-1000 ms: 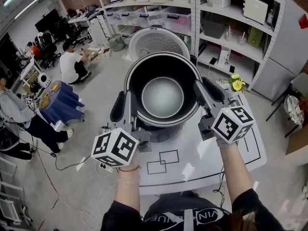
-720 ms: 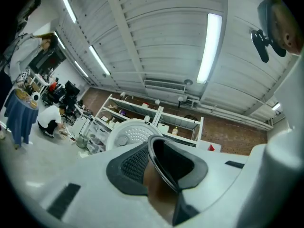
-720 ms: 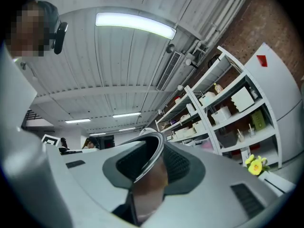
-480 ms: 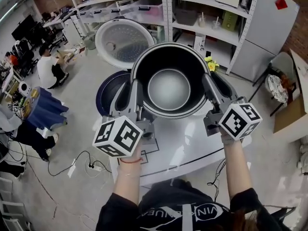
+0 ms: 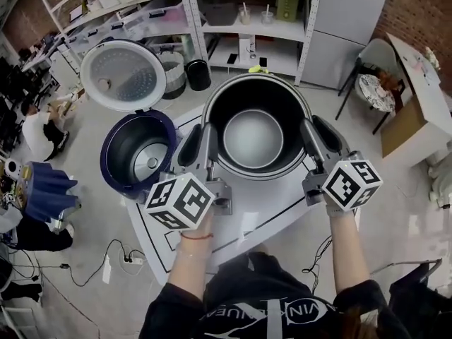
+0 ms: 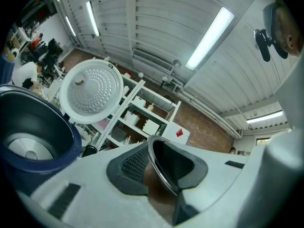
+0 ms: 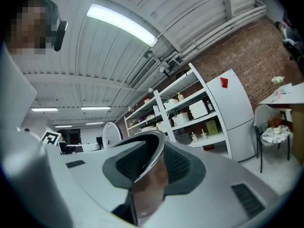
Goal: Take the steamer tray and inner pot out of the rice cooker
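The dark inner pot (image 5: 254,136) hangs in the air between both grippers, above the white table (image 5: 268,214). My left gripper (image 5: 200,138) is shut on the pot's left rim (image 6: 159,169). My right gripper (image 5: 315,138) is shut on the right rim (image 7: 150,163). In each gripper view the thin metal rim sits pinched between the dark pads. The navy rice cooker (image 5: 138,155) stands to the left of the pot with its cavity bare and its round lid (image 5: 123,76) raised. The left gripper view also shows the cooker (image 6: 33,137) and its lid (image 6: 92,89). No steamer tray is in view.
White shelving (image 5: 233,13) and a grey cabinet (image 5: 339,20) stand behind the table. A chair (image 5: 374,83) and a cardboard box (image 5: 413,111) are at the right. People sit on the floor at the far left (image 5: 39,126). A cable and power strip (image 5: 106,267) lie on the floor.
Both grippers have carried the inner pot to the right, off the cooker's body. The empty cooker has come into view to the left of the pot. Neither grip on the rim has changed.
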Demonstrator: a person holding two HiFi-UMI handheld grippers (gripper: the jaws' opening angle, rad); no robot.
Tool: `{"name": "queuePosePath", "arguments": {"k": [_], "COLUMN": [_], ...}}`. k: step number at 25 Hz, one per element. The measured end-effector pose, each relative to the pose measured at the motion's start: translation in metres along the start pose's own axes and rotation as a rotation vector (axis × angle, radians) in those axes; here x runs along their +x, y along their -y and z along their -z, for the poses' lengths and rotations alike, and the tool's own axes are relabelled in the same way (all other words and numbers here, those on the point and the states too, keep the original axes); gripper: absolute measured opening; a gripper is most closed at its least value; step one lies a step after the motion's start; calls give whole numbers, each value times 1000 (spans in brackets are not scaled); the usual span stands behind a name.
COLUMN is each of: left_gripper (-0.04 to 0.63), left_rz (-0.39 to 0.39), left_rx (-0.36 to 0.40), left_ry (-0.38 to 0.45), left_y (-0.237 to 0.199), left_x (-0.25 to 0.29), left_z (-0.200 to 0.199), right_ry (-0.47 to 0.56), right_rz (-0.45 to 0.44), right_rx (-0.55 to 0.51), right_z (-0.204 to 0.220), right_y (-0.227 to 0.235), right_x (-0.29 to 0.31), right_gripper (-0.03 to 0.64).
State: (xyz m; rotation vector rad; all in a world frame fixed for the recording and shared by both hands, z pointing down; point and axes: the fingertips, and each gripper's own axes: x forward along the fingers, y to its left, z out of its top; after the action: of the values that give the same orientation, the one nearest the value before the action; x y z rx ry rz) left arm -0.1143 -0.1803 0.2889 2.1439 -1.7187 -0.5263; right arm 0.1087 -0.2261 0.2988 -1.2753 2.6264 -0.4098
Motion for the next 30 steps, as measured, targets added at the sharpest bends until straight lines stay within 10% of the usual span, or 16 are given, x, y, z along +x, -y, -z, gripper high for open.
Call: {"name": "queuePosePath", "arguments": {"k": [12,30], "left_gripper": [92,92], "left_rz": [87,14], "left_rx": [-49,-47], "left_ry": [-218,-428], "left_y": [42,16], "left_x": [32,24], "left_z": [111,205], "right_ry": [-40,-180], "right_rz": [191,251], "right_rx": [52,146], "right_z": [33,118], "right_y": [82,128], "right_x": [-80,-100], "right_gripper": [98,98]}}
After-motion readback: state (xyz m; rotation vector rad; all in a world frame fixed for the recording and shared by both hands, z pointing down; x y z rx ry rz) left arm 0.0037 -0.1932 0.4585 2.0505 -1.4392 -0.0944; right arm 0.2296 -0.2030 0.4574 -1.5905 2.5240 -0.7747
